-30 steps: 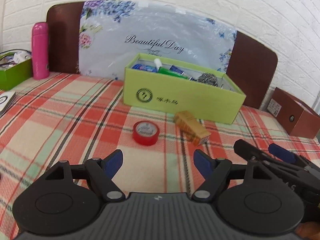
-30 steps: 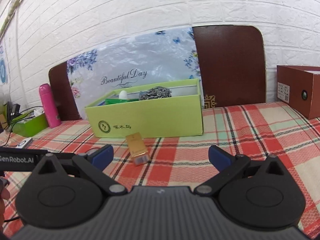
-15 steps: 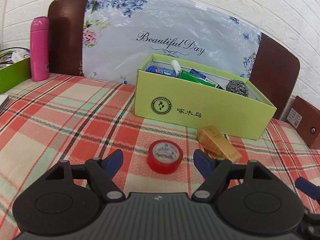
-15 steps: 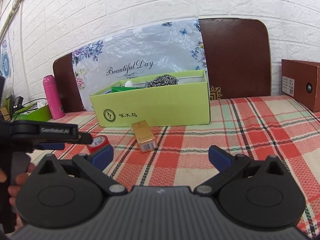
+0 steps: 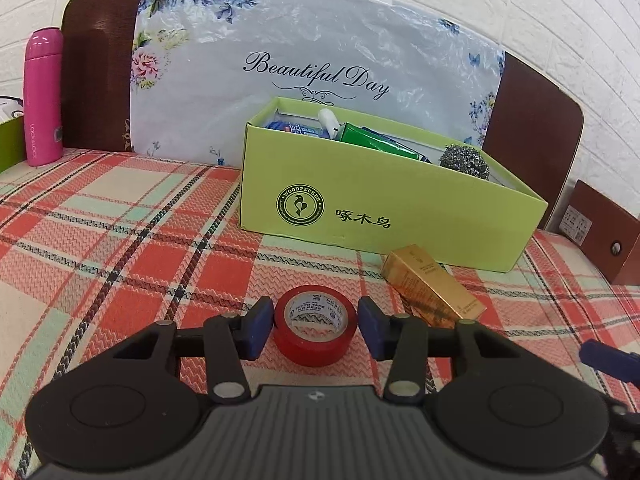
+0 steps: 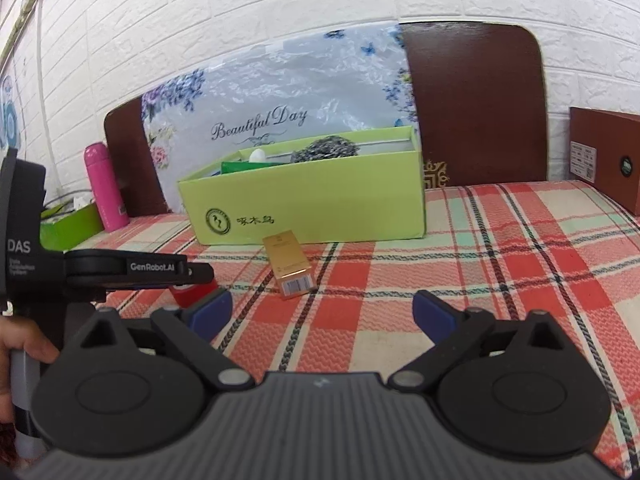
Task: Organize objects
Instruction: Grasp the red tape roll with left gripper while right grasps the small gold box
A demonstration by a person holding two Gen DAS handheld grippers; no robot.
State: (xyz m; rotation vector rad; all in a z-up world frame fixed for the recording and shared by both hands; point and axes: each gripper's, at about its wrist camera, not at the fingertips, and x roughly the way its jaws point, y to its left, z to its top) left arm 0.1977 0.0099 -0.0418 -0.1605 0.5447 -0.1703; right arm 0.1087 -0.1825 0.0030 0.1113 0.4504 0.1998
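The red tape roll [image 5: 315,325] lies flat on the plaid cloth [image 5: 120,240], hole up, right between the blue pads of your left gripper [image 5: 316,326]. Its jaws have just been closing, about half shut, with the roll between them; the left pad looks against the roll's side, while a thin gap shows at the right pad, so no firm grip yet. In the right wrist view only a sliver of the roll [image 6: 188,294] shows under the left gripper's black arm.

Just right of the roll and past it, the small gold carton [image 5: 432,290] lies on its side, angled, apart from the roll. Behind both stands the open green box [image 5: 380,216], its front wall bearing a round logo. Inside it: a steel scouring ball [image 5: 464,160] at the right end, a green packet [image 5: 372,140], a blue packet [image 5: 292,127] and a white cap [image 5: 329,119].

Your right gripper [image 6: 322,316] hangs over bare cloth to the right, jaws wide, having just narrowed slightly, nothing between them. Your hand [image 6: 20,354] shows at the left edge of that view, on the left gripper's handle.

Surface: cloth in red, cream and pale green checks with dark lines, woven zigzag texture. A pink bottle [image 5: 42,98] stands at the far left, beside a second green box [image 6: 70,228]. A brown box [image 6: 604,160] sits at the far right. Behind, a dark wooden board [image 6: 476,108] with a flowered plastic sheet [image 5: 320,64] reading "Beautiful Day" leans at a white brick-pattern wall [image 6: 280,0].
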